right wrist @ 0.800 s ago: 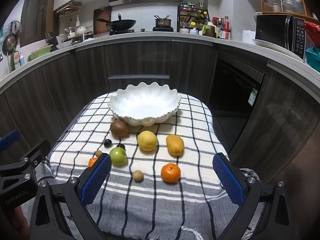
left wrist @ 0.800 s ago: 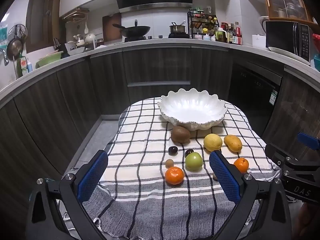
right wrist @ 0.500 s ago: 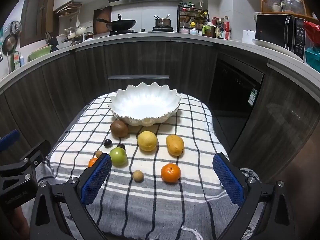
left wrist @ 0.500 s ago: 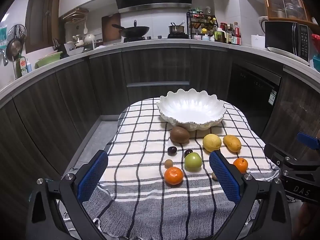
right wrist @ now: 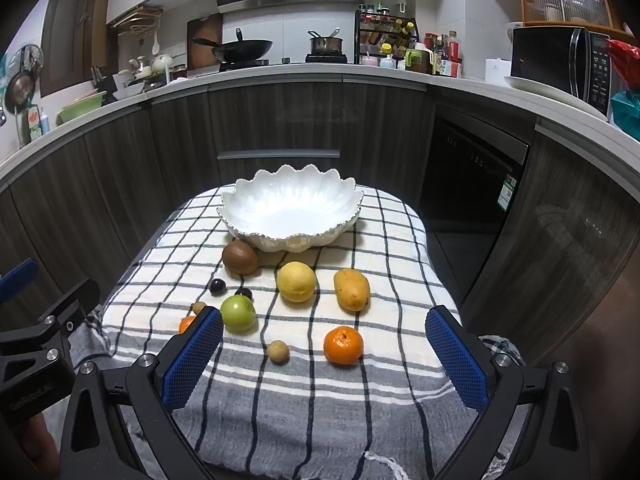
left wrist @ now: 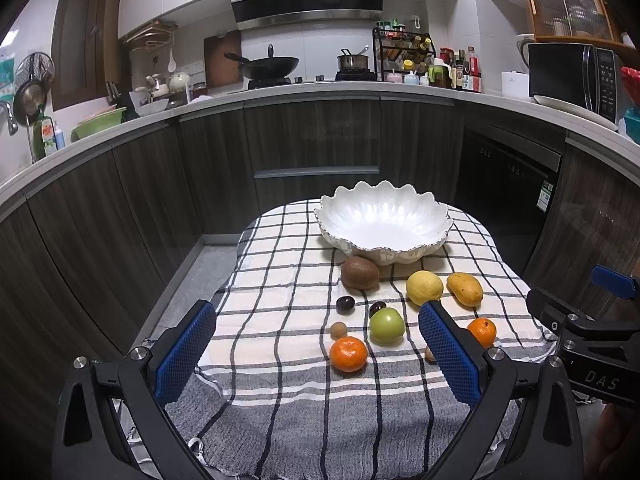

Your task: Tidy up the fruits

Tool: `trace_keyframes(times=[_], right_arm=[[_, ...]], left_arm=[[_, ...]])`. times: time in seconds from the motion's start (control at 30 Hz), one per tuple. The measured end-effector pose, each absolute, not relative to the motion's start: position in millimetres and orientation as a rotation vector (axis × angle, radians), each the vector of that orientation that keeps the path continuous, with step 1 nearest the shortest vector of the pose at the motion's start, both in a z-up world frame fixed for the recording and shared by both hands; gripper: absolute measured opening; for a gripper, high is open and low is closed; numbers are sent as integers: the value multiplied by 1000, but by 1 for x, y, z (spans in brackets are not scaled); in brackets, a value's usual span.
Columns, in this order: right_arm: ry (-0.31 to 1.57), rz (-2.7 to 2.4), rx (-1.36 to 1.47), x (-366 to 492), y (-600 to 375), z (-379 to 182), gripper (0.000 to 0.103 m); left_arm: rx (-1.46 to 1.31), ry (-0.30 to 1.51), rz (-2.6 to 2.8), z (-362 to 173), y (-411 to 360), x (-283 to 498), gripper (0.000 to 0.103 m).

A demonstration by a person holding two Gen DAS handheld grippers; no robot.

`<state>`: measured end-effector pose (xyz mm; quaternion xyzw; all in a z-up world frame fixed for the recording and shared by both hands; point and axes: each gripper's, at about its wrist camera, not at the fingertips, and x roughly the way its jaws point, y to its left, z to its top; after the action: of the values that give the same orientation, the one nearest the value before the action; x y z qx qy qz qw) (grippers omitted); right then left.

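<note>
An empty white scalloped bowl (left wrist: 420,246) (right wrist: 256,236) stands at the far end of a checked cloth. In front of it lie a kiwi (left wrist: 359,273) (right wrist: 239,257), a lemon (left wrist: 424,288) (right wrist: 296,281), a mango (left wrist: 464,289) (right wrist: 351,289), a green apple (left wrist: 386,325) (right wrist: 238,313), two tangerines (left wrist: 348,354) (right wrist: 343,345), two dark plums (left wrist: 345,305) and two small brown fruits (right wrist: 278,351). My left gripper (left wrist: 316,354) and my right gripper (right wrist: 324,360) are both open and empty, held above the cloth's near edge.
The checked cloth (left wrist: 280,420) covers a small table. Dark kitchen cabinets (left wrist: 312,148) curve around it, with a floor gap on the left. The right gripper shows at the right edge of the left wrist view (left wrist: 592,344).
Both views have barely shifted; the left gripper drifted very slightly. No fruit has moved and both grippers stay open.
</note>
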<state>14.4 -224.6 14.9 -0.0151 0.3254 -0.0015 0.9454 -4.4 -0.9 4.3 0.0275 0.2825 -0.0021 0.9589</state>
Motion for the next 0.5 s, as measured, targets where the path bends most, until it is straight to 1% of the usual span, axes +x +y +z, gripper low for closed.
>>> trace_keyframes(times=[0.5], right_arm=[[675, -7, -16, 17, -229, 15, 102]], left_arm=[[77, 591, 3, -1, -3, -1, 103]])
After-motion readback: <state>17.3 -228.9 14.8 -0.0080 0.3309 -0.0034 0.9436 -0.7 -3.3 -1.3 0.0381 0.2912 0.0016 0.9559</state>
